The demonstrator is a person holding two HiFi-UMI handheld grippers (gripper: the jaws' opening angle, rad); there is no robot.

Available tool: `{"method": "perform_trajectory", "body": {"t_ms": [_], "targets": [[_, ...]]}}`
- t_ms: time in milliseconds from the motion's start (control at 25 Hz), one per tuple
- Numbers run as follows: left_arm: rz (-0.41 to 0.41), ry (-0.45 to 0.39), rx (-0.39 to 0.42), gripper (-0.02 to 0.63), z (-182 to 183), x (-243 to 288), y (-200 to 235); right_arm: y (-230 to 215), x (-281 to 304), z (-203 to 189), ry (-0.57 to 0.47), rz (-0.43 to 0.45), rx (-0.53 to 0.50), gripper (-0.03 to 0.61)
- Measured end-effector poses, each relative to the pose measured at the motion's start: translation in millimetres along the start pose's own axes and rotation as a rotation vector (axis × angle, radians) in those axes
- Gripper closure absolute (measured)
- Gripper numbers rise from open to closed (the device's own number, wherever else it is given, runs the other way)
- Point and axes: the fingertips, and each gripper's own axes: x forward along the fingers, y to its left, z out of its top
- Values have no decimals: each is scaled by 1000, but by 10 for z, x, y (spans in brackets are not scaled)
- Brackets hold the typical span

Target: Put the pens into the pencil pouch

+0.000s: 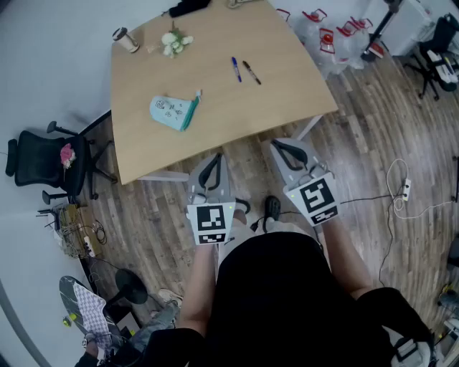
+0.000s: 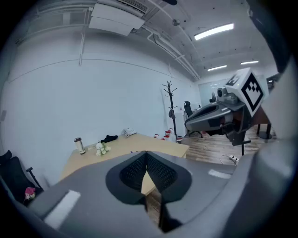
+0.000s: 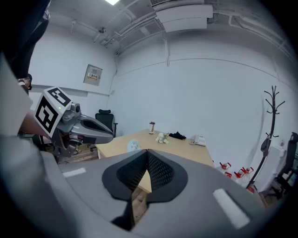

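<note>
A light blue pencil pouch (image 1: 172, 112) lies on the wooden table (image 1: 215, 100), near its left front. A blue pen (image 1: 236, 69) and a black pen (image 1: 251, 72) lie side by side further back, right of the pouch. My left gripper (image 1: 216, 159) and right gripper (image 1: 278, 146) hang in front of the table's near edge, over the floor, well short of the pens. Both are shut with nothing between their jaws. In the left gripper view, the left gripper (image 2: 146, 153) points at the table. The right gripper (image 3: 147, 151) does the same, with the pouch (image 3: 133, 146) just beyond its tips.
White flowers (image 1: 175, 41), a small cup (image 1: 125, 39) and a dark object (image 1: 189, 7) sit at the table's far end. A black office chair (image 1: 46, 159) stands left of the table. Red-handled items (image 1: 323, 32) and a cable (image 1: 401, 190) lie on the floor to the right.
</note>
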Motion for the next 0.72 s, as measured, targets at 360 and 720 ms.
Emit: {"method": "perform_trajectory", "body": {"t_ms": [360,720], "targets": [[12,1,11,615,110,-40,-93,15,-110,13,5,34,-52,569],[13,27,-5,615,37,-67,-280,-24,-211,-103,-2,57,20,569]]}}
